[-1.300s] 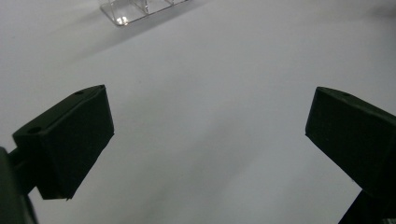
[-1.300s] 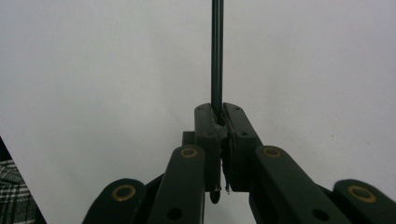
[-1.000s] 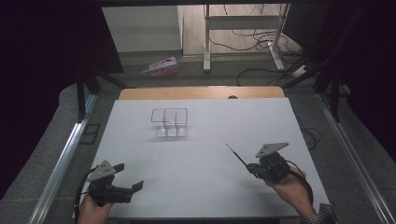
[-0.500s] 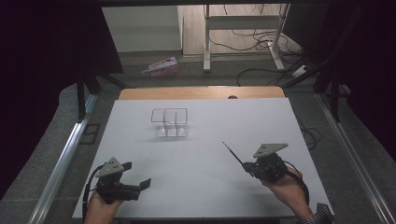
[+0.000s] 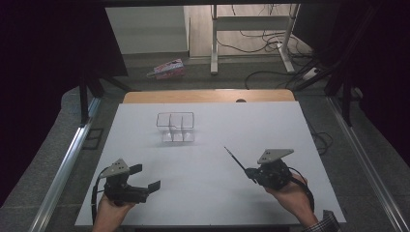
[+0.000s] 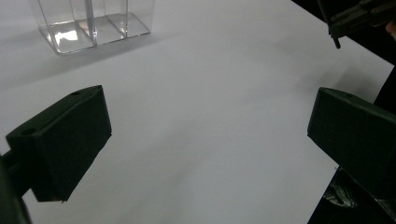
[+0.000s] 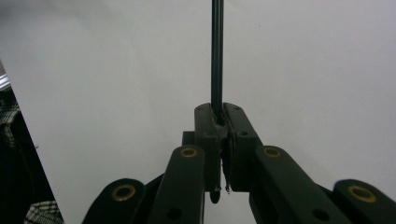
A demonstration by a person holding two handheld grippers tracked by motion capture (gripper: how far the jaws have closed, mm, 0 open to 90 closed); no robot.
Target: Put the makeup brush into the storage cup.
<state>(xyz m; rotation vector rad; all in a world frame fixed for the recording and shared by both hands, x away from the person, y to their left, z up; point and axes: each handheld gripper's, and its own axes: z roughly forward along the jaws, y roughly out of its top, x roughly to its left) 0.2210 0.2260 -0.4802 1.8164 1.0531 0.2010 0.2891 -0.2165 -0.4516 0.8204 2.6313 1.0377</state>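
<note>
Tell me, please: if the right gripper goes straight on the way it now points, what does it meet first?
Probably the clear divided box. The right gripper, shut on a thin black pen, aims toward it over bare white table; depth is unclear.

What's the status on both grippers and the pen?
Right gripper shut on thin black pen, tip aimed toward clear divided holder. Left gripper open, empty. White table between pen and holder unobstructed.

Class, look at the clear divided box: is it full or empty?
Empty. The clear divided box stands upright on the white table, and its compartments show nothing inside.
</note>
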